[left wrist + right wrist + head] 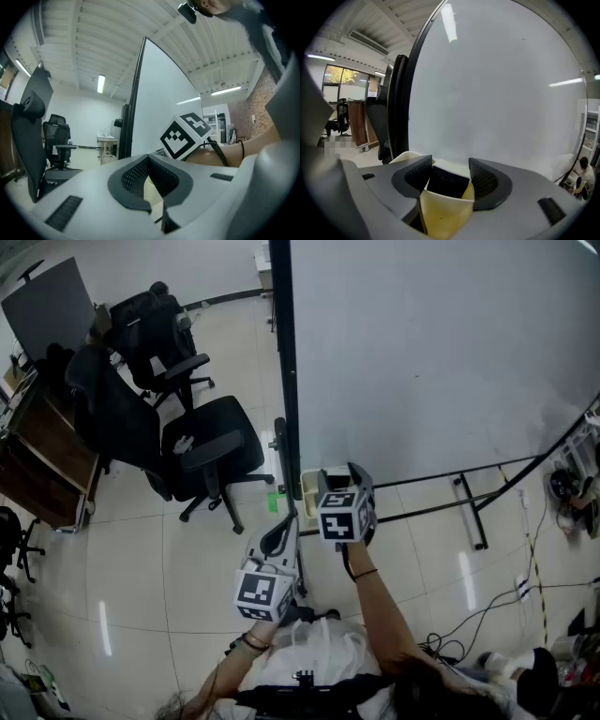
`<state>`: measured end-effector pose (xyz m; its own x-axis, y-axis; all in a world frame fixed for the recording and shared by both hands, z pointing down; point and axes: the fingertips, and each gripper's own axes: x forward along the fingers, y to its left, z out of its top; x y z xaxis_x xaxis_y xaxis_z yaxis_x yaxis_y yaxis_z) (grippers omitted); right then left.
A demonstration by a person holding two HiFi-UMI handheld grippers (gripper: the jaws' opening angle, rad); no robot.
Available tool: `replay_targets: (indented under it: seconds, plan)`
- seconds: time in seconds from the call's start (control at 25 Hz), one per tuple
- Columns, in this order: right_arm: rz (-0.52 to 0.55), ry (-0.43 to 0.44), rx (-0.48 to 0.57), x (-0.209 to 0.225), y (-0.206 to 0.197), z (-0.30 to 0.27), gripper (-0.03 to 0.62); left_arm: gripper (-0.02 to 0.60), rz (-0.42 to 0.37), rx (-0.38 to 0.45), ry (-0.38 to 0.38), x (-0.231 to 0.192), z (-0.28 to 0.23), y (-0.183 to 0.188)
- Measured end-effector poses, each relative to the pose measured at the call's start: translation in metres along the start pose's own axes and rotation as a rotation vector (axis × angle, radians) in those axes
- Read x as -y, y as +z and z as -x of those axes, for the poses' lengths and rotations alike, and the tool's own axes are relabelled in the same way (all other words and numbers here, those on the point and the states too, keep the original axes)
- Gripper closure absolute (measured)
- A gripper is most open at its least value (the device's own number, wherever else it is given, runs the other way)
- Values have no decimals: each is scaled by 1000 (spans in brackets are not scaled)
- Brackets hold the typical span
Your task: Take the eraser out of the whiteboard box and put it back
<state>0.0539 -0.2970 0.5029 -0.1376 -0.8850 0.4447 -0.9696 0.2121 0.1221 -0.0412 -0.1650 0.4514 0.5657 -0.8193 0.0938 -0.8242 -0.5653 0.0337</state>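
Note:
A cream box hangs at the lower left corner of the big whiteboard. In the right gripper view the black eraser lies inside this box, behind its front wall. My right gripper is tilted down into the box with its jaws wide on either side of the eraser; a slit of cream shows beside the right pad. In the head view the right gripper sits right over the box. My left gripper hovers level, below and left of the box, its fingertips together on nothing.
Black office chairs stand on the tiled floor left of the whiteboard's dark frame post. The stand's legs and floor cables lie to the right. A wooden desk is at far left.

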Motion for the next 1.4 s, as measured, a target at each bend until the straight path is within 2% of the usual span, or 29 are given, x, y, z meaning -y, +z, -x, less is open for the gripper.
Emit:
replay_targets:
  seconds: [0.16, 0.4, 0.6, 0.76, 0.92, 1.08, 1.4]
  plan:
    - [-3, 46, 8, -2, 3, 12, 324, 597, -2, 5, 0, 3, 0, 1]
    - [-2, 110, 194, -1, 68, 71, 326, 597, 0, 2, -5, 4, 0, 1]
    - [3, 172, 294, 6, 84, 128, 327, 597, 7, 2, -5, 3, 0, 0]
    - [-13, 175, 280, 7, 69, 151, 327, 597, 2, -11, -23, 9, -1, -1]
    - [-21, 175, 257, 7, 56, 151, 327, 597, -88, -48, -34, 20, -3, 0]
    - [-22, 178, 252, 6, 52, 149, 327, 597, -54, 10, -32, 20, -1, 7]
    - [-21, 180, 267, 5, 55, 151, 327, 597, -12, 8, 8, 11, 6, 3]
